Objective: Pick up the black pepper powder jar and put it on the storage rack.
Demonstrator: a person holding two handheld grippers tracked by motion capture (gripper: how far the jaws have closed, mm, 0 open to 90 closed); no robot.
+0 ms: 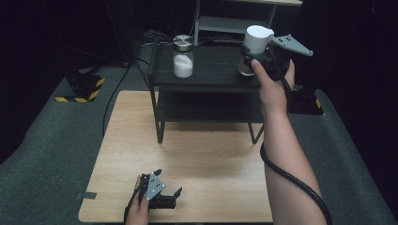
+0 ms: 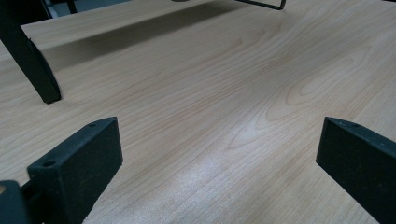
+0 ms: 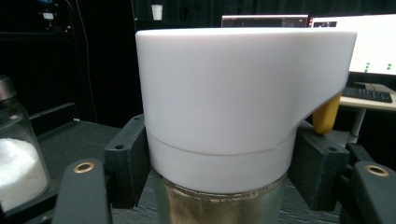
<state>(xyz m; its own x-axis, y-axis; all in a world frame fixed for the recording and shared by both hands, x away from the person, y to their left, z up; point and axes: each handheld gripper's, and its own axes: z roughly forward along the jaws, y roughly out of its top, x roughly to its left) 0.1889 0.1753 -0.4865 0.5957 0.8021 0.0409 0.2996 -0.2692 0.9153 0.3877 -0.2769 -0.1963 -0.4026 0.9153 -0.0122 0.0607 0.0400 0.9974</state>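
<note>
Right tongs [image 1: 248,58] squeezing white-lidded jar [image 1: 257,40] at black shelf's [image 1: 211,70] right edge | salt jar [image 1: 183,58] standing well left | left tongs [image 1: 164,193] lying wide at desk's [image 1: 211,159] front edge

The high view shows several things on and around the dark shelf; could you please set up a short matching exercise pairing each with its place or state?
Things:
1. white-capped jar
2. glass jar of white grains
3. left tool
4. right tool

Places or states:
A. open, low over the light wooden table
B. standing free at the left of the dark shelf
C. shut around a jar
D. gripped at the right end of the shelf

Pairs: 1-D, 2-B, 3-A, 4-C
</note>
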